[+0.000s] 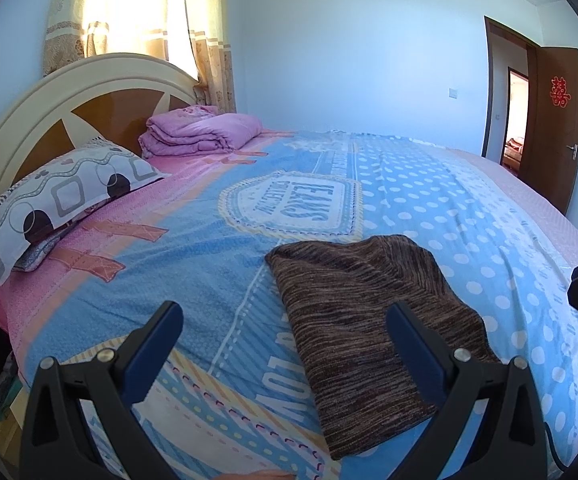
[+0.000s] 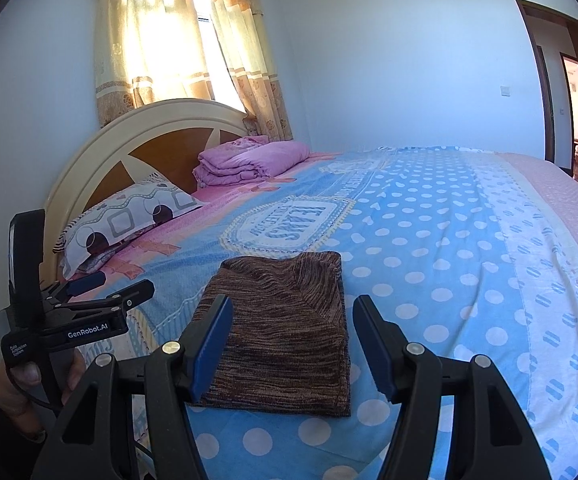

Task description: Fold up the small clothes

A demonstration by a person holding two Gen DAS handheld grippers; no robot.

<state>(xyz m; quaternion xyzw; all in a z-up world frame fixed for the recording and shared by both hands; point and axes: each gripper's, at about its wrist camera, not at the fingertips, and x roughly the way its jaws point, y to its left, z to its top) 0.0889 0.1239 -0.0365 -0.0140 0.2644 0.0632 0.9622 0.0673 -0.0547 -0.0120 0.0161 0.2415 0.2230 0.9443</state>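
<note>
My left tongs [image 1: 285, 320] and right tongs [image 2: 293, 316] are both open, above the folded brown knitted garment [image 2: 285, 332] at centre of the bed [image 2: 449, 240].

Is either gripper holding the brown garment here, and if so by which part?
Nothing is held. Left gripper and right gripper are both open above the folded brown garment, which lies on the bed.

We observe the left gripper [image 1: 285, 322] held above the bedsheet [image 1: 429, 200], jaws spread wide and holding nothing. A folded brown knit garment [image 1: 353, 304] lies flat on the sheet, partly behind the right-hand finger [image 1: 413, 340]. A patterned pillow [image 1: 69, 196] and folded pink quilt [image 1: 205, 130] rest against the headboard [image 1: 49, 116].
</note>
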